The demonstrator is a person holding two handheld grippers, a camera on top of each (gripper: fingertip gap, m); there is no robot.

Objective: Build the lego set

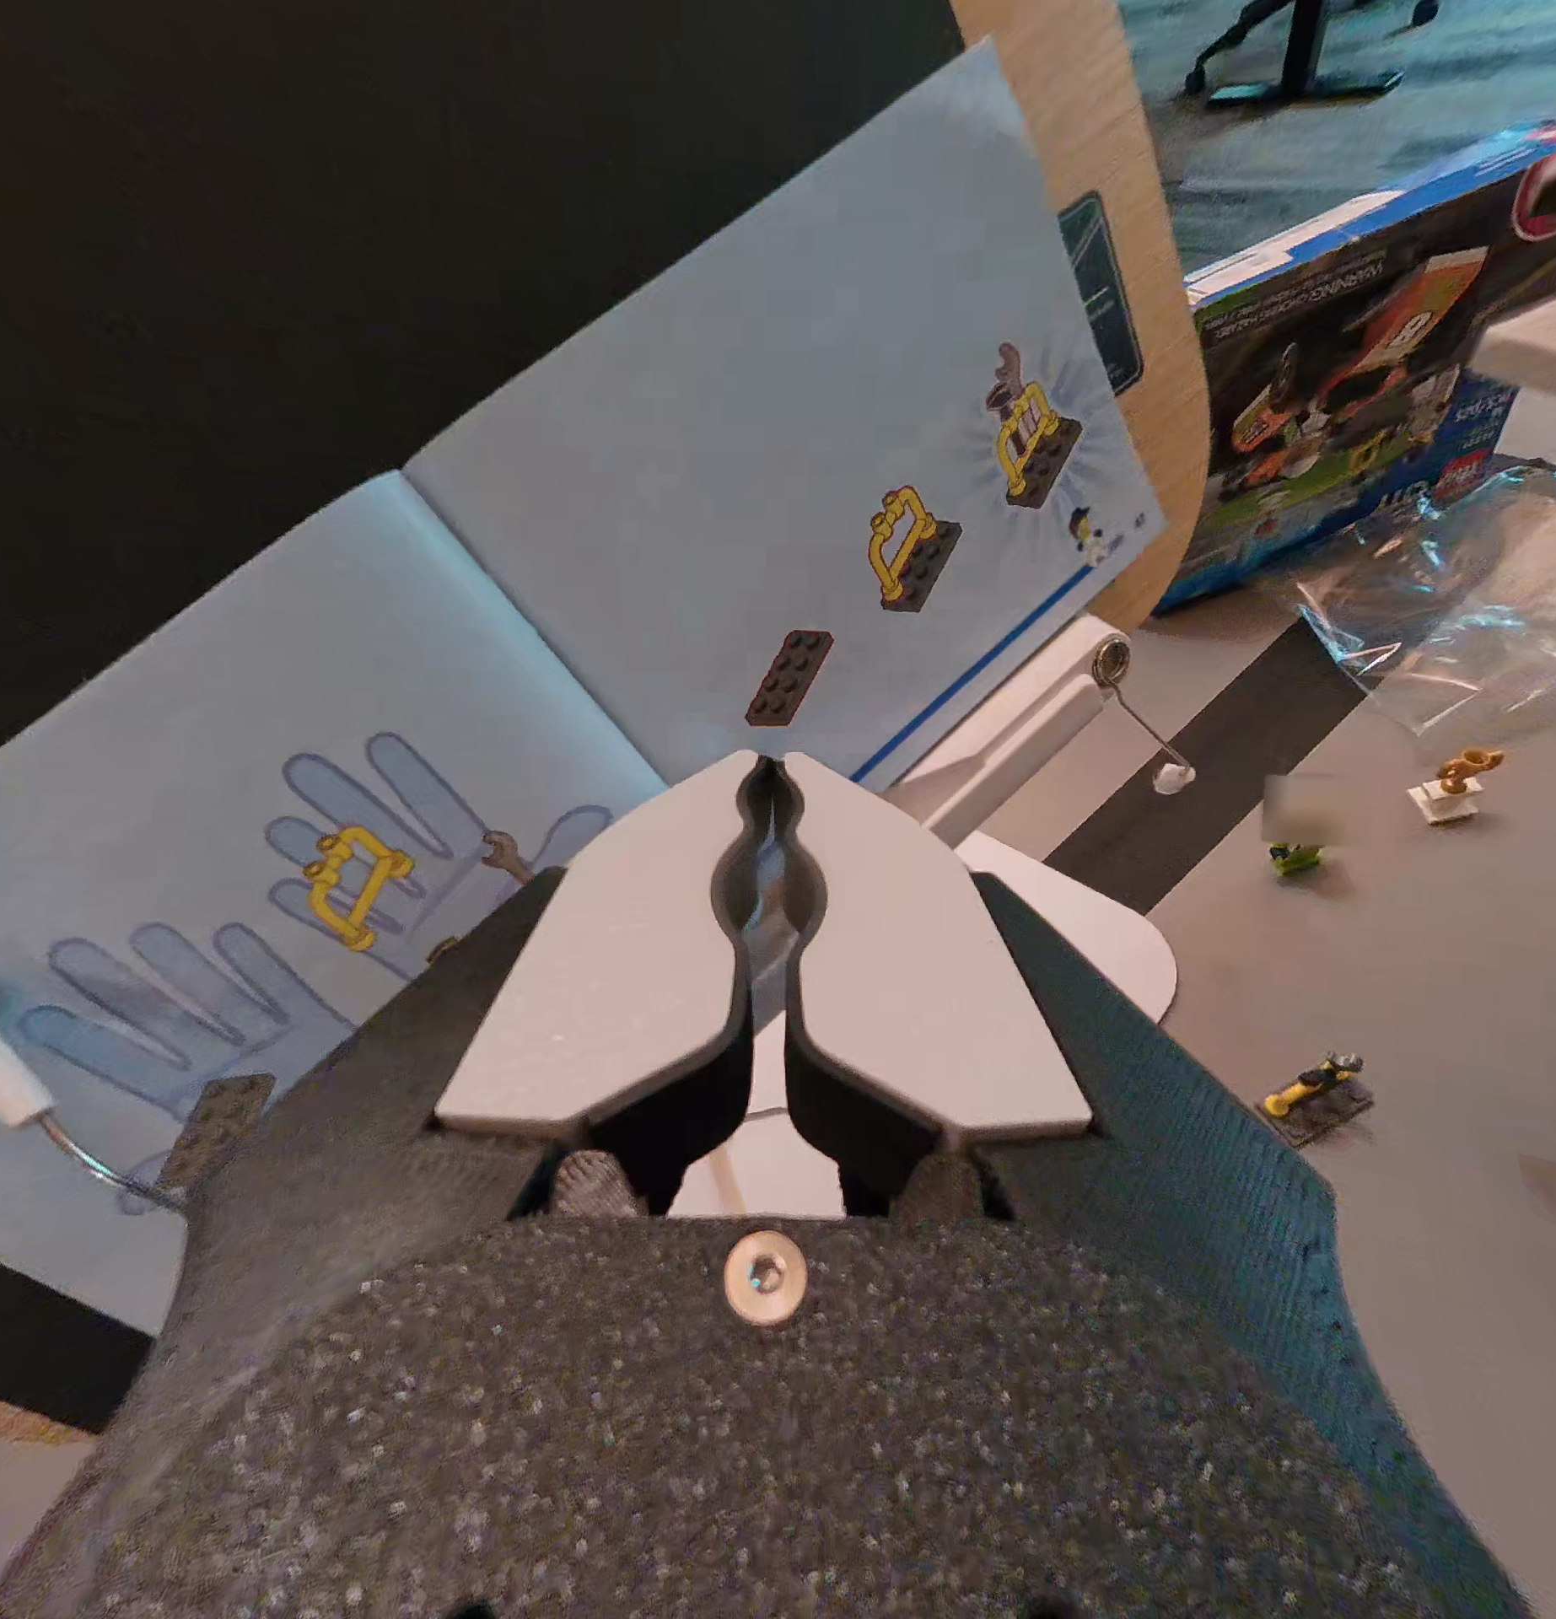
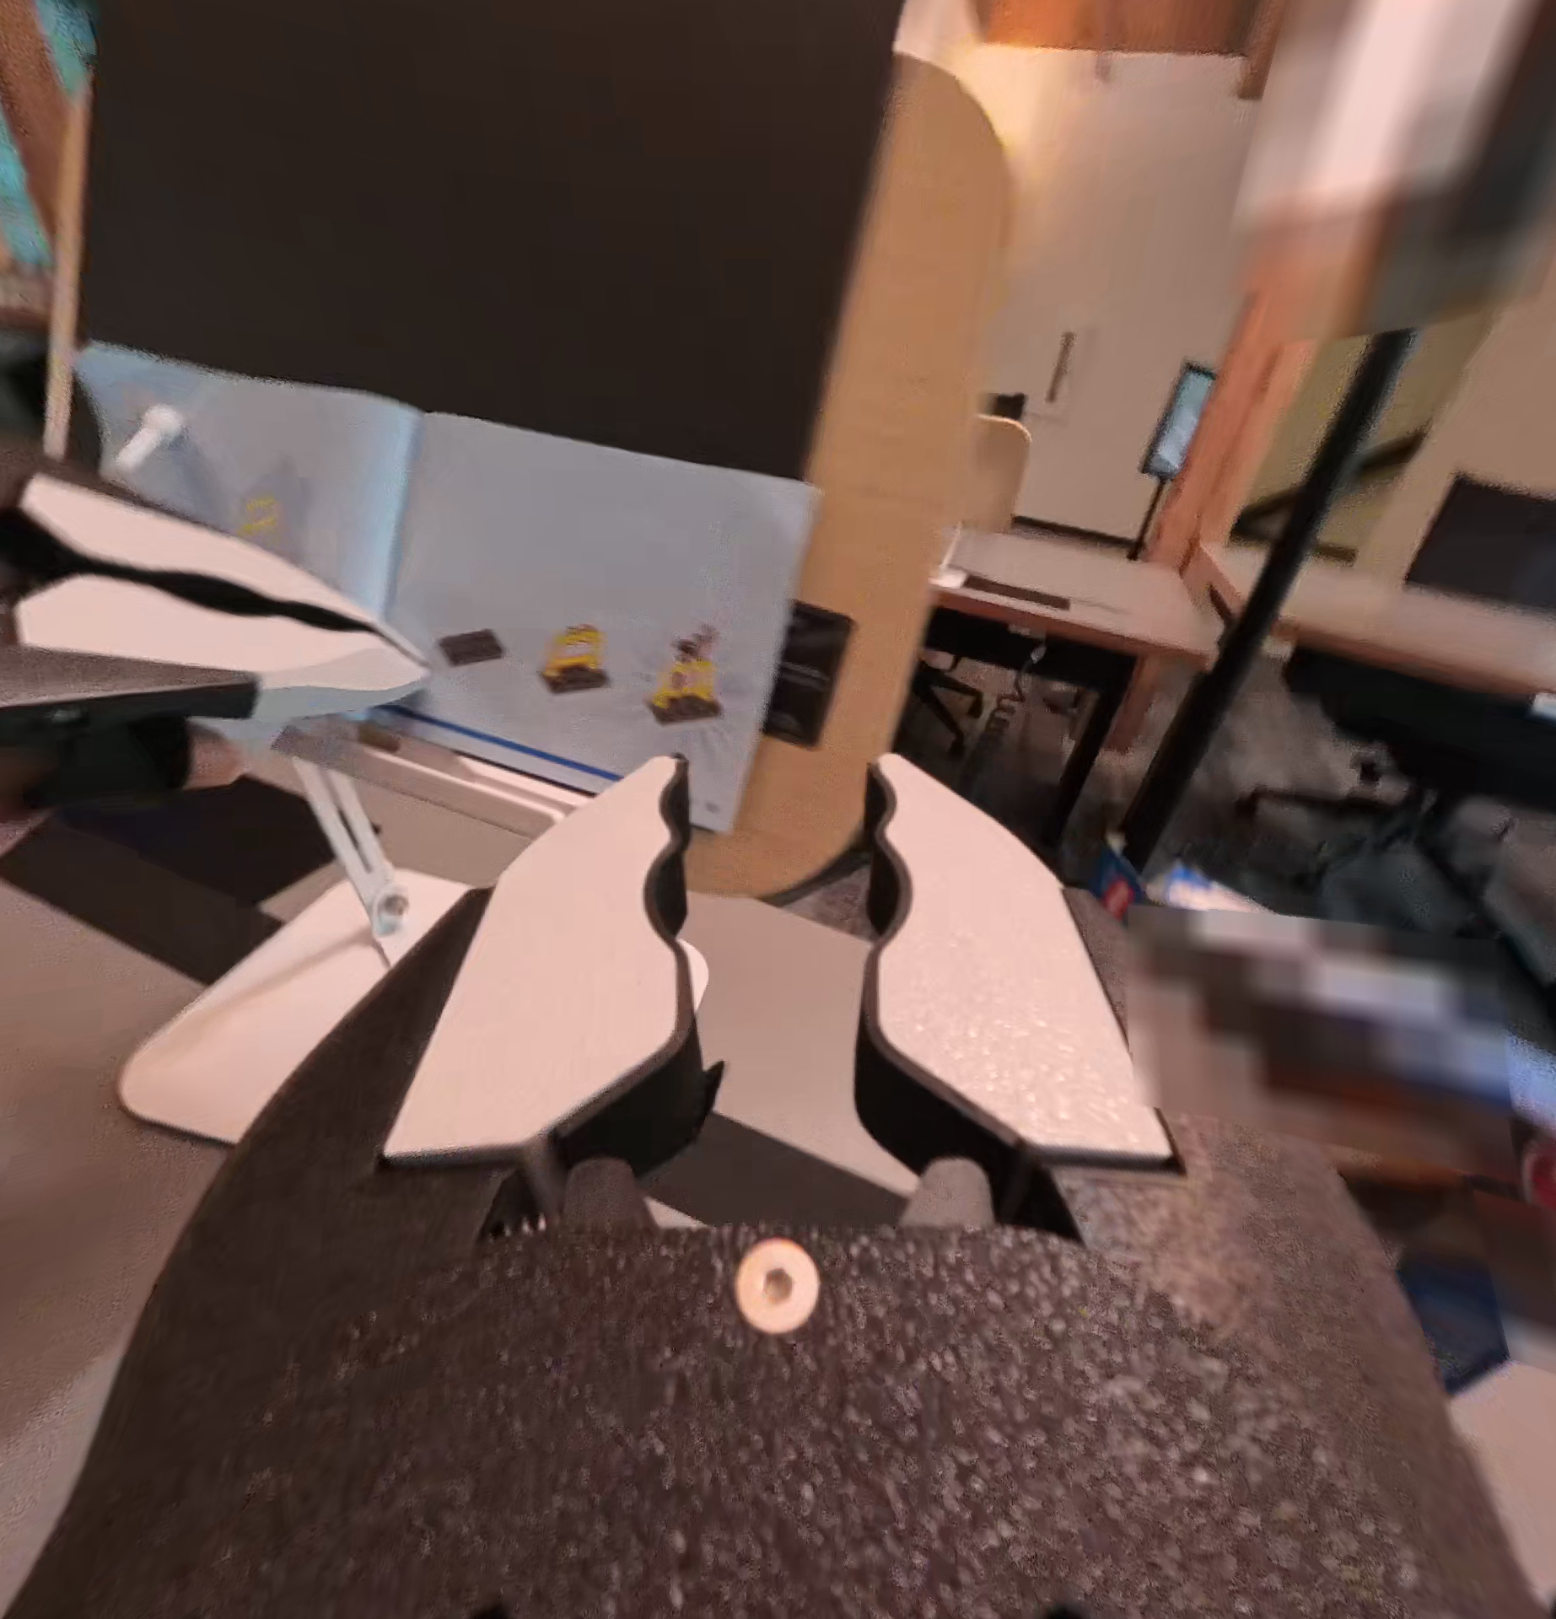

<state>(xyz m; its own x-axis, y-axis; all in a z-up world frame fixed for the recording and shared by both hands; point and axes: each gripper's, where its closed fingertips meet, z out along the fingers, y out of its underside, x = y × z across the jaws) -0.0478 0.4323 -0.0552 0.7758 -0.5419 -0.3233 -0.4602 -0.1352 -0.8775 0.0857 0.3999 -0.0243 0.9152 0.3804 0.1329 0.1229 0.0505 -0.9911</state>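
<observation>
**Fence sub-build apparently done; both grippers idle**

Judged far along: booklet (image 1: 713,456), propped on stand at far side of desk (image 1: 1414,981), open at fence-on-plate steps. Matching small build (image 1: 1313,1095), yellow fence on dark plate, on desk near right. Farther right: white piece with gold part (image 1: 1457,784), green bit (image 1: 1295,854), empty bag (image 1: 1475,604), box (image 1: 1370,377). Remaining steps not visible. Left gripper (image 1: 770,767) jaws closed, empty, near page. Right gripper (image 2: 778,780) jaws apart, empty.
</observation>
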